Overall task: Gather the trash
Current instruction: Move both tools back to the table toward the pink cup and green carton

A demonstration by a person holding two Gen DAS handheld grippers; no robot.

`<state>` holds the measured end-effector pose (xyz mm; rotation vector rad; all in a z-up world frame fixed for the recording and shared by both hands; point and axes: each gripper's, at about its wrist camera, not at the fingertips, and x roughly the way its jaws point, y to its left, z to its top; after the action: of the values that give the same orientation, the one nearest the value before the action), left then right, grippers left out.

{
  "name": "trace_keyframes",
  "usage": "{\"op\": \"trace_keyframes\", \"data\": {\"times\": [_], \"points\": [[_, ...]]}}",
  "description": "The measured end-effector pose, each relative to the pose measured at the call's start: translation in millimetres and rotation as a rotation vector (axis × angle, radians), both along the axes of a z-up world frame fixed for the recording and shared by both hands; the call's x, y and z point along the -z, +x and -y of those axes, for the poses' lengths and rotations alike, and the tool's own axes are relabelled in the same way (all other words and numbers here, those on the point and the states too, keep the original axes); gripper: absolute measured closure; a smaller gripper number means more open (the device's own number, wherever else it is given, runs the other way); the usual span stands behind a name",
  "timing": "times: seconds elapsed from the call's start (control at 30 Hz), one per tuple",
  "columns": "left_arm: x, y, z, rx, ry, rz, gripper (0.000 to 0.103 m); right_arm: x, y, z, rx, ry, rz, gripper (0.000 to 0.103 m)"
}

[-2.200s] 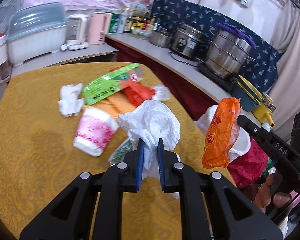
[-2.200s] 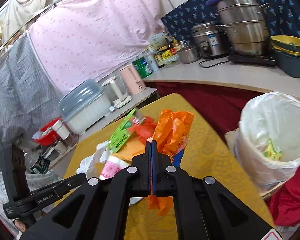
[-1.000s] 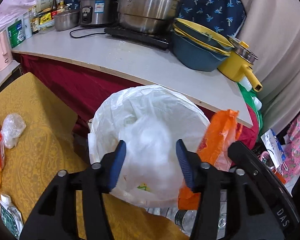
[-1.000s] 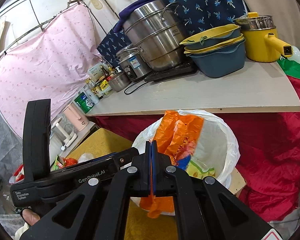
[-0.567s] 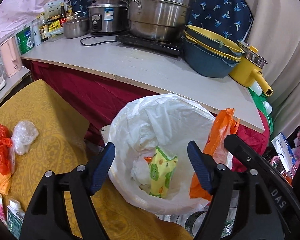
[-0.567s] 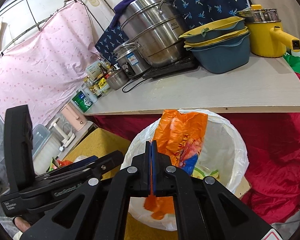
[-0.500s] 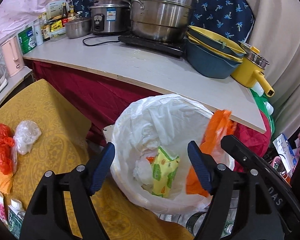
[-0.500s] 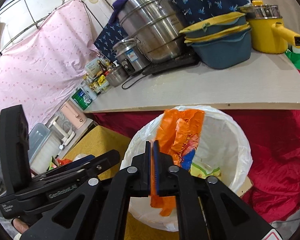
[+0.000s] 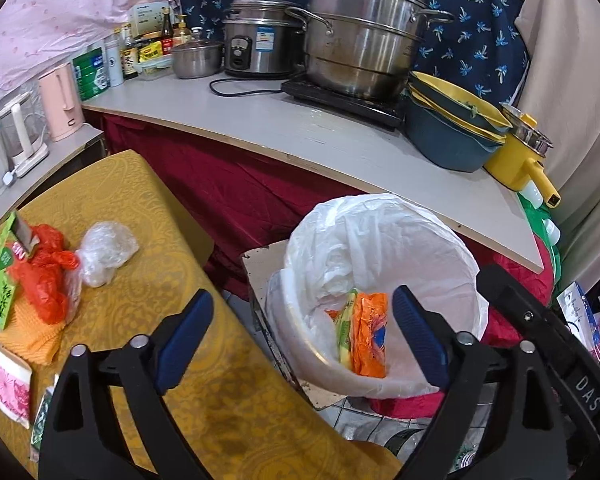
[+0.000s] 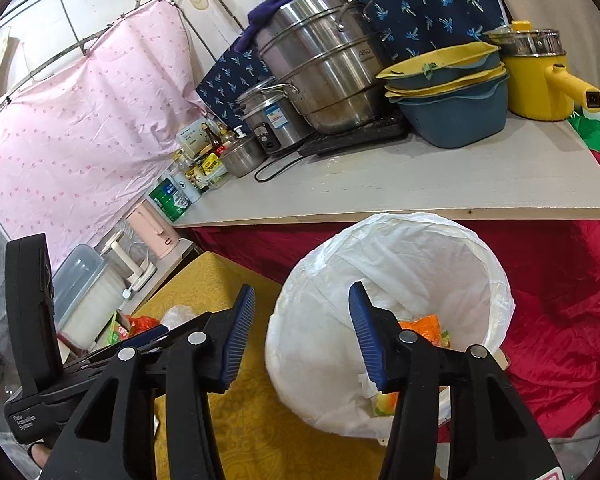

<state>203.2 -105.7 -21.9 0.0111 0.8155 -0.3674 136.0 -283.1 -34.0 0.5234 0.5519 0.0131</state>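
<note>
**Both grippers empty above the lined bin**

The yellow-clothed table (image 9: 148, 216) fills the left, beside the white-lined trash bin (image 9: 380, 216), which stands below the grey counter (image 9: 340, 136). The left gripper (image 9: 300, 336) hangs at the bin's near rim, jaws opening wide with nothing between them. The right gripper (image 10: 302, 330) is over the bin too, jaws opening, nothing held. Inside the bin lies the orange wrapper (image 9: 370, 332) against a green-yellow packet (image 9: 345, 332). On the table remain a red bag (image 9: 46, 276), a crumpled clear bag (image 9: 104, 252) and a green carton (image 9: 0, 280)
</note>
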Motion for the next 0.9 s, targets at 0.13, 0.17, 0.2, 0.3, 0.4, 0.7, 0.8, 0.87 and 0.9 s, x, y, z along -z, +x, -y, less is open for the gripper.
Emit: {"op": "trace_keyframes", "data": {"times": [0.13,0.17,0.2,0.3,0.4,0.7,0.8,0.87,0.9], "points": [[-8.3,-14.5,-24.0,-0.033,-0.019,0.011,0.013,-8.6,-9.3,-17.6,-0.022,-0.014,0.008,0.046],[-9.9,-18.4,-31.3,-0.042,-0.022,0.014,0.013,-10.3,-11.8,-23.5,-0.03,-0.017,0.009,0.046],[-10.8,-21.1,-36.7,-0.048,-0.022,0.017,0.013,-11.9,-14.2,-29.9,-0.039,-0.02,0.009,0.045],[-12.6,-31.1,-59.8,-0.085,-0.021,0.026,0.013,-15.7,-20.0,-45.9,-0.061,-0.027,0.01,0.042],[-11.4,-38.8,-88.6,-0.13,-0.037,0.01,0.012,-18.2,-23.4,-65.6,-0.092,-0.029,0.007,0.04],[2.9,-61.5,-180.8,-0.275,-0.062,-0.038,0.012,-16.1,-27.8,-137.9,-0.21,-0.043,-0.023,0.039],[10.1,-67.9,-206.8,-0.314,-0.051,-0.049,0.012,-9.7,-27.3,-161.0,-0.243,-0.046,-0.044,0.039],[17.9,-72.7,-227.3,-0.342,-0.04,-0.059,0.012,-4.3,-26.3,-173.8,-0.26,-0.046,-0.06,0.039],[21.6,-74.2,-235.9,-0.35,-0.036,-0.065,0.012,-0.9,-25.4,-180.5,-0.269,-0.047,-0.07,0.039]]}}
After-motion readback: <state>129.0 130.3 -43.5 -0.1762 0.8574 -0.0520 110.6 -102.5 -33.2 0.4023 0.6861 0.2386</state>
